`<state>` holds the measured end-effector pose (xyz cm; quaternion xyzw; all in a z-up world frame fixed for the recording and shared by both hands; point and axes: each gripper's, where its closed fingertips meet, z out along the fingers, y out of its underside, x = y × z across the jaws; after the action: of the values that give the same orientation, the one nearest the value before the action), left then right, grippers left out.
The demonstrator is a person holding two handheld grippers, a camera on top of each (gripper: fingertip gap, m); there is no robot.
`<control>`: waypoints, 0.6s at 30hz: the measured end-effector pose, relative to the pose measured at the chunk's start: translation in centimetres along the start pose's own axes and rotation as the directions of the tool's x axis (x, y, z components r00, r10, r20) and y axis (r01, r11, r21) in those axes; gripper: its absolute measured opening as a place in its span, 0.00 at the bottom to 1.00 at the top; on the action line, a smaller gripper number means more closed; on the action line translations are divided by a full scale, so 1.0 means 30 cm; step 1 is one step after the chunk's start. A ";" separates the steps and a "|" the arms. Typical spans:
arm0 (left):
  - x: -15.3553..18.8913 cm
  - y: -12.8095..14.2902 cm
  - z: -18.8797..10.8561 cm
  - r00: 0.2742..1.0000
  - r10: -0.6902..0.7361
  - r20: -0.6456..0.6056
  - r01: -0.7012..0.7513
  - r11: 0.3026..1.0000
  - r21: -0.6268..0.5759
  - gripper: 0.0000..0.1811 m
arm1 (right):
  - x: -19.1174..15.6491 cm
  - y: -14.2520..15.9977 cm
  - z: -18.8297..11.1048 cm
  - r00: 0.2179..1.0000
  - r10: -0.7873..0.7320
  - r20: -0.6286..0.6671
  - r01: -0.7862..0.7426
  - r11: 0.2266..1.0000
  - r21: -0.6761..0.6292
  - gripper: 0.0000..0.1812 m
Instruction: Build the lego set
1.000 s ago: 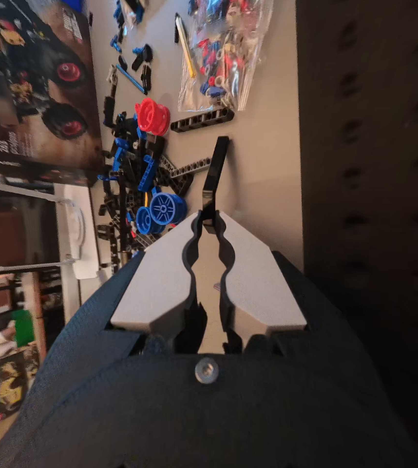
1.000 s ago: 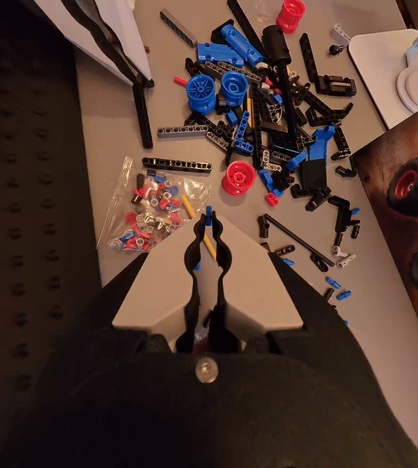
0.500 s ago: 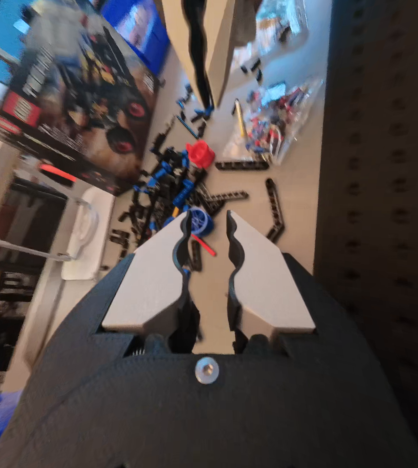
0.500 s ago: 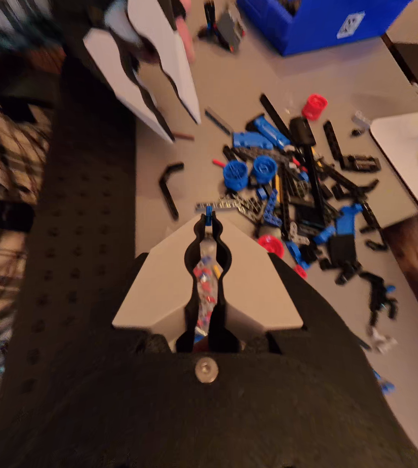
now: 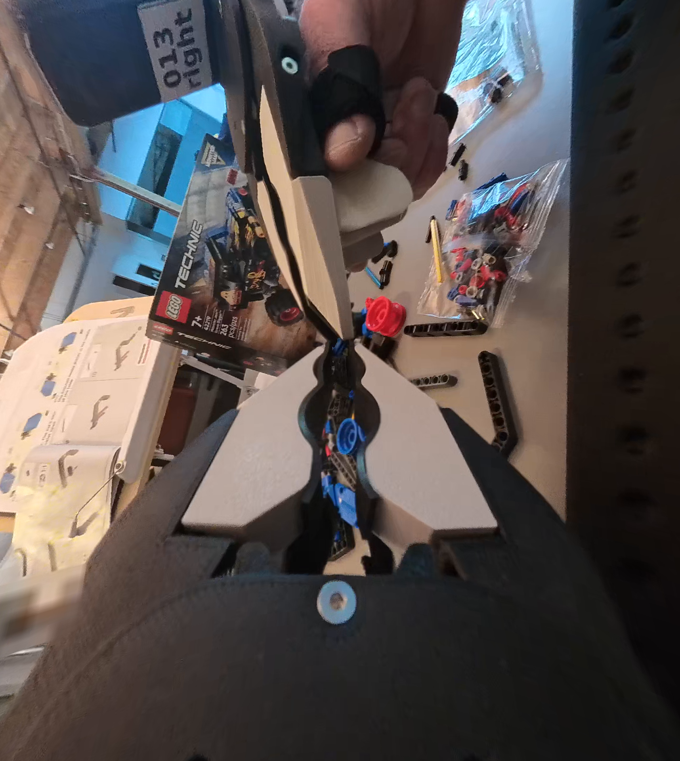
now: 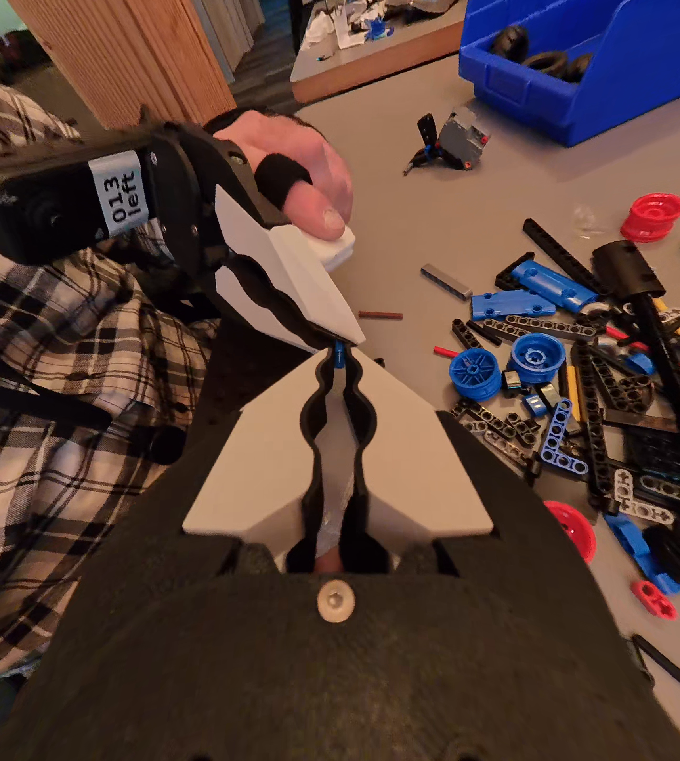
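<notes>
— What is being changed just now?

— The black bent beam (image 5: pixel 497 405), gripped by the left tool (image 5: pixel 340 350) a second ago, is no longer being carried. It is lying flat on the counter (image 5: pixel 536 370), close to the edge that borders the dark perforated surface. The left tool is now being brought tip to tip with the right tool (image 6: pixel 338 364) above the counter, out in front of the loose heap of parts.

— And the tools themselves?

— A blue pin (image 6: pixel 338 355) is being pinched between the right tool's tips. The left tool's fingers are being held narrow around the pin's far end. Whether it is actually being gripped there cannot be told, since the tips are overlapping in both views.

— What is being implied for the build?

— Probably a handover or re-gripping of the pin. The beam is being left unpinned, so the set is being judged barely begun.

— What is being counted?

— Two blue wheel hubs (image 6: pixel 474 379) and two red wheel hubs (image 6: pixel 653 216) are being counted, the second red one half hidden. One bag of small parts (image 5: pixel 490 255) is lying by the same edge. One box (image 5: pixel 223 288), one instruction booklet (image 5: pixel 62 412) and one blue bin (image 6: pixel 597 74) at the far edge are also being counted.
</notes>
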<state>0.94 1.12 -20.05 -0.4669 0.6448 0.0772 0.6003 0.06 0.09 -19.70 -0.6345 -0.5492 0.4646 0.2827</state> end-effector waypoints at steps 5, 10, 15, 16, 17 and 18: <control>-0.067 0.037 -0.006 0.994 -0.031 0.107 0.037 0.998 -0.056 0.01 | 0.035 -0.065 0.008 0.997 0.061 -0.046 -0.056 0.994 0.098 0.02; -0.138 0.072 -0.025 0.973 -0.142 0.182 0.154 0.986 -0.056 0.01 | 0.066 -0.145 0.020 0.989 0.061 -0.133 -0.032 0.978 0.208 0.02; -0.179 0.091 -0.045 0.949 -0.231 0.215 0.241 0.970 -0.025 0.01 | 0.078 -0.189 0.017 0.986 0.045 -0.159 -0.001 0.964 0.264 0.04; -0.185 0.095 -0.048 0.945 -0.240 0.224 0.250 0.968 -0.021 0.01 | 0.078 -0.190 0.019 0.986 0.031 -0.166 0.013 0.966 0.258 0.05; -0.188 0.094 -0.051 0.941 -0.260 0.218 0.269 0.963 -0.010 0.00 | 0.080 -0.188 0.022 0.983 0.011 -0.181 0.034 0.969 0.244 0.06; -0.192 0.094 -0.053 0.935 -0.282 0.216 0.288 0.957 0.000 0.00 | 0.080 -0.188 0.025 0.980 -0.018 -0.199 0.065 0.971 0.232 0.06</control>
<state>-3.04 4.55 -16.07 -0.5538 0.5007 0.0493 0.6634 -3.14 3.63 -15.76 -0.6272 -0.4725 0.4560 0.4188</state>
